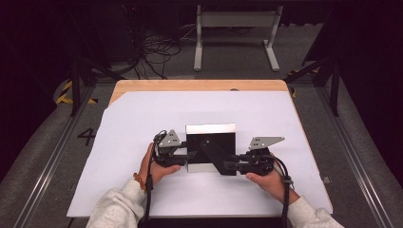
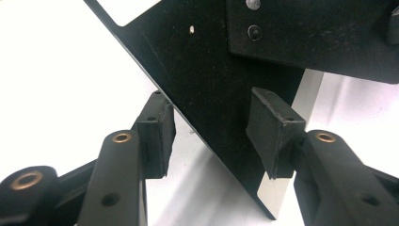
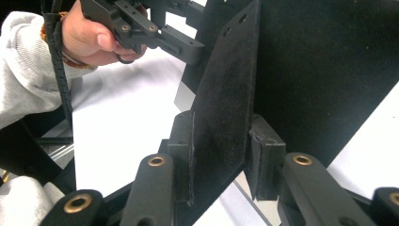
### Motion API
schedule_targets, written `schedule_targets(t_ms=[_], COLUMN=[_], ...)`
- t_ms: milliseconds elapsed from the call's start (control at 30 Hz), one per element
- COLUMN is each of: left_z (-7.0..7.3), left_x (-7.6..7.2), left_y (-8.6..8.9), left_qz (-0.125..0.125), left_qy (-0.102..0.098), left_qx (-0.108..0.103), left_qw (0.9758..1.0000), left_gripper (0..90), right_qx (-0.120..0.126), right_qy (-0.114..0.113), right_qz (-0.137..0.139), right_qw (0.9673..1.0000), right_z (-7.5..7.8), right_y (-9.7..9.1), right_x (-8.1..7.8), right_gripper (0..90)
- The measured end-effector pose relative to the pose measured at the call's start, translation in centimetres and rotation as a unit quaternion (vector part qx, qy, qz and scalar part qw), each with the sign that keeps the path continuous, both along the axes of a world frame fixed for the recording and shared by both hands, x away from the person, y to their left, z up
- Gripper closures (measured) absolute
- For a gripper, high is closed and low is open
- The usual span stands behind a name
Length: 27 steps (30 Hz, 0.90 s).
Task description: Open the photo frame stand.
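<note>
Left gripper [image 1: 186, 156], right gripper [image 1: 228, 165], black frame [image 1: 211, 148], white sheet [image 1: 142, 123]

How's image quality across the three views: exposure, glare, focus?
High view: white sheet bright, surroundings nearly black, black frame lacks detail. Left gripper view: sheet blown out, pads sharp. Right gripper view: black flap texture crisp, hand behind slightly soft.

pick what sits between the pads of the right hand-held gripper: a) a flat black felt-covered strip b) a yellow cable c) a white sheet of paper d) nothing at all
a: in the right gripper view, the right hand-held gripper has its two pads on either side of a flat black felt-covered strip that stands up between them, above the white table cover.
</note>
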State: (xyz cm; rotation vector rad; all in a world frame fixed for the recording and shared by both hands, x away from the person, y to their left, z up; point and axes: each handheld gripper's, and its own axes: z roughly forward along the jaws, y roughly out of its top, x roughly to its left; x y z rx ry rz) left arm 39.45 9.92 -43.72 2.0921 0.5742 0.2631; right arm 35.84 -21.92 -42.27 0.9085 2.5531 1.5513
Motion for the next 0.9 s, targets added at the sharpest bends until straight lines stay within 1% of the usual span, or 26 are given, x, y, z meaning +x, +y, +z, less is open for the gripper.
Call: schedule_targets(t_ms=[200,300,367,400,433,533,667,700,733,900], left_z=[0.4,0.6,0.6,0.7,0.7,0.8,1.1,1.2,1.2,1.2], left_x=[-0.2,-0.3,-0.3,-0.3,-0.3,-0.5,-0.7,-0.7,-0.8,-0.9], left_y=[0.3,0.4,0.4,0.4,0.4,0.4,0.5,0.5,0.5,0.6], left_qz=[0.003,0.005,0.004,0.004,0.004,0.004,0.0,0.0,0.0,-0.003], left_qy=[-0.017,-0.021,-0.023,-0.023,-0.023,-0.033,-0.043,-0.044,-0.044,-0.044], left_qx=[-0.005,-0.003,-0.007,-0.008,-0.008,-0.006,-0.004,-0.002,-0.002,-0.005], left_qw=[0.9998,0.9998,0.9997,0.9997,0.9997,0.9994,0.9991,0.999,0.999,0.999], left_gripper=[58.9,59.8,61.0,61.7,62.3,63.2,65.5,66.0,66.3,68.0], right_qx=[-0.006,-0.009,-0.006,-0.009,-0.009,-0.013,-0.01,-0.013,-0.017,-0.021], right_qy=[-0.005,-0.008,-0.005,-0.007,-0.007,-0.009,-0.008,-0.008,-0.012,-0.013], right_qz=[-0.003,-0.004,-0.003,-0.004,-0.004,-0.002,0.001,0.003,0.003,0.003], right_qw=[1.0,0.9999,1.0,0.9999,0.9999,0.9999,0.9999,0.9999,0.9998,0.9997], right_z=[0.1,0.0,0.0,-0.1,-0.1,-0.1,-0.2,-0.2,-0.2,-0.2], right_y=[0.1,0.2,0.1,0.1,0.1,0.2,0.3,0.4,0.5,0.5], right_x=[-0.1,-0.1,0.0,0.0,0.0,-0.1,-0.1,-0.2,-0.3,-0.3], right_gripper=[71.0,71.7,72.6,72.9,72.9,73.9,76.7,76.8,76.9,77.6])
